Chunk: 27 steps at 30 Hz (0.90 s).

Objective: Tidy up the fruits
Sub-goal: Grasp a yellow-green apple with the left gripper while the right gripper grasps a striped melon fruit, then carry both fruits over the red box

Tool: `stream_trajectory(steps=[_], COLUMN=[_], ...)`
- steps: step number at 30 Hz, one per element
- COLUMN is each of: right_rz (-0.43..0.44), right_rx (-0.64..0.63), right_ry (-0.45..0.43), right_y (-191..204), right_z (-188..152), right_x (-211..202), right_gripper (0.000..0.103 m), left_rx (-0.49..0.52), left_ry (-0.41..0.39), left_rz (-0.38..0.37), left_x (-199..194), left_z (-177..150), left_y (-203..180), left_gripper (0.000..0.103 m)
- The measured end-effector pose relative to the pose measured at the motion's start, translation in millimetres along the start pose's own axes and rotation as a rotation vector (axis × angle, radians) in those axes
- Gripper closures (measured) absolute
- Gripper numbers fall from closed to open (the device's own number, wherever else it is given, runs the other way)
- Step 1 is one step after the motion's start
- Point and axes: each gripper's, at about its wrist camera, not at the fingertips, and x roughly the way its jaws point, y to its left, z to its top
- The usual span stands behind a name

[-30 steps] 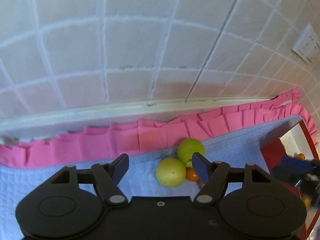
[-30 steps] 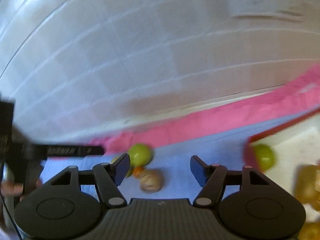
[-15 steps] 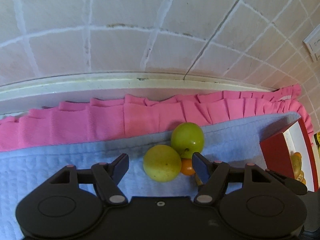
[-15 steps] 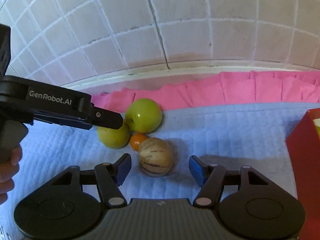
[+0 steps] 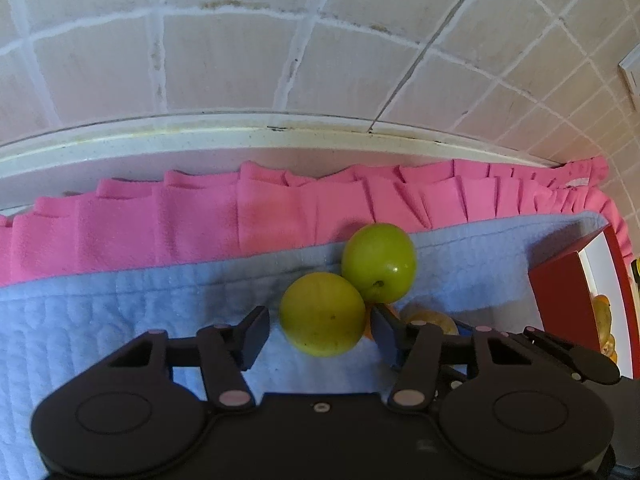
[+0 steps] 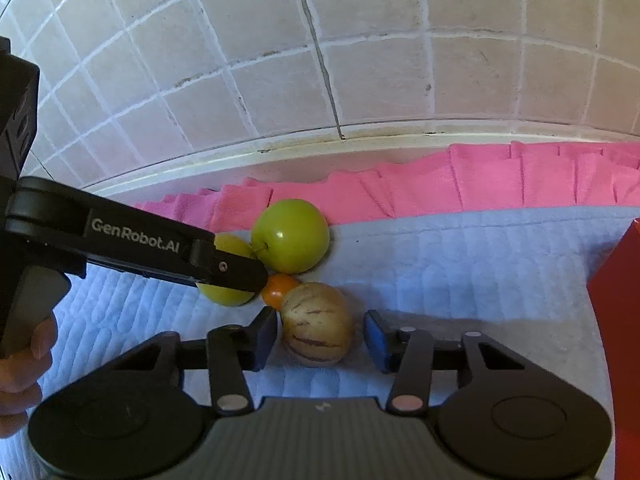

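Now that both hand-held grippers have dropped down toward the fruit pile near the back edge of the tabletop, their jaws have just been closing in. Left hand-held gripper straddles the yellow-green fruit, right finger about touching, left still apart, so no clamp yet. Right hand-held gripper brackets the striped pepino melon, small gaps both sides. Green apple and tiny orange fruit sit between them. Looks like a double pickup headed for the red box.

light: bright, even | shadows: soft | focus: sharp, no blur | edges: fisheye warp, dark corners
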Motion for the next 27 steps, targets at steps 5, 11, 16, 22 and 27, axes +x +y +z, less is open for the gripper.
stream_trajectory(steps=[5,11,16,22,27], right_rz=[0.02,0.041,0.046,0.036,0.014], right_rx=[0.034,0.069,0.091,0.145,0.186], right_ry=[-0.008,-0.024,-0.044,-0.066,-0.105], right_y=[-3.1,-8.3,-13.5,-24.7,-38.0], right_z=[0.3,-0.6,1.7,4.9,10.3], right_x=[-0.4,-5.6,-15.6,-33.0,-62.9], right_gripper=[0.061,0.062,0.062,0.062,0.062], left_rx=[0.009,0.019,0.02,0.034,0.063], left_ry=[-0.005,-0.016,-0.033,-0.074,-0.125], left_rz=[0.006,0.031,0.038,0.049,0.027], left_x=[-0.1,-1.8,-8.4,-26.2,-49.9], left_z=[3.9,2.7,1.0,4.1,16.2], left_y=[-2.8,-6.7,-10.0,-19.5,-37.6], left_gripper=[0.049,0.049,0.049,0.049,0.049])
